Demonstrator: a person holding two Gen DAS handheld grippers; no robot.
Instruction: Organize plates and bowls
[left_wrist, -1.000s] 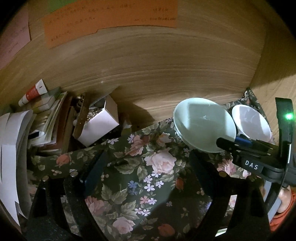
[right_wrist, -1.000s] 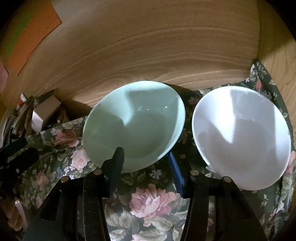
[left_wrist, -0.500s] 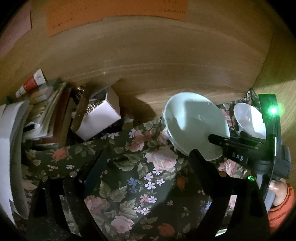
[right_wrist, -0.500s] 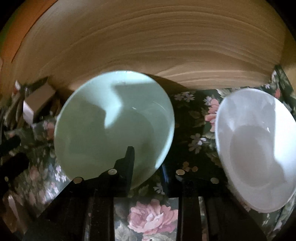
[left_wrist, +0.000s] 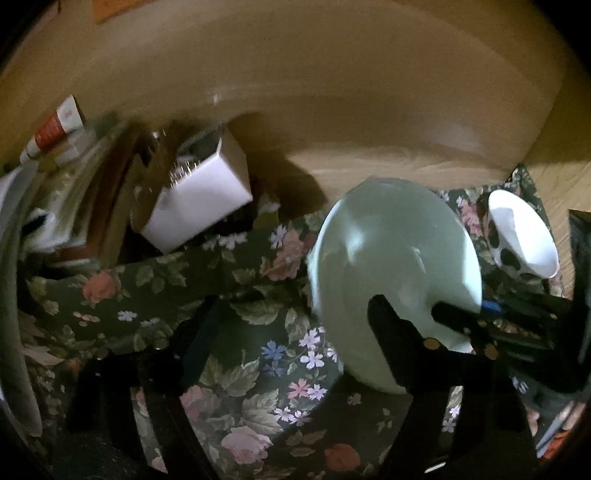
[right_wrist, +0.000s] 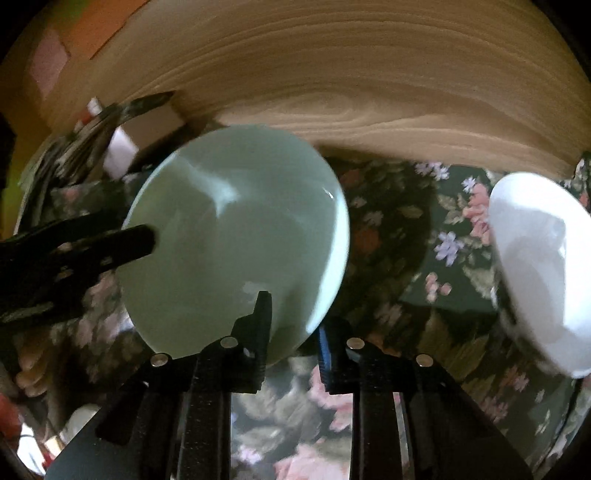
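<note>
The right tongs (right_wrist: 291, 332) are clamped on the near rim of the pale green bowl (right_wrist: 236, 236), at about 6 o'clock on its rim: one finger lies inside the bowl, the blue-padded one outside. The bowl looks tilted off the floral cloth (right_wrist: 399, 229) that covers the worktop, so the step in hand reads as carrying it. The left tongs (left_wrist: 291, 328) have just been closing but stand apart with only cloth between them; one finger reaches in over the bowl's rim at 9 o'clock in the right wrist view. Whether it touches the bowl cannot be told.

The white bowl (right_wrist: 535, 266) sits apart at 3 o'clock, near the wooden back panel (right_wrist: 369, 92). Stacking the two would likely be the aim; the next move calls for keeping the pinch firm and the bowl level.

The green bowl is smooth, glossy, wide and empty, with soft highlights across its inside.
</note>
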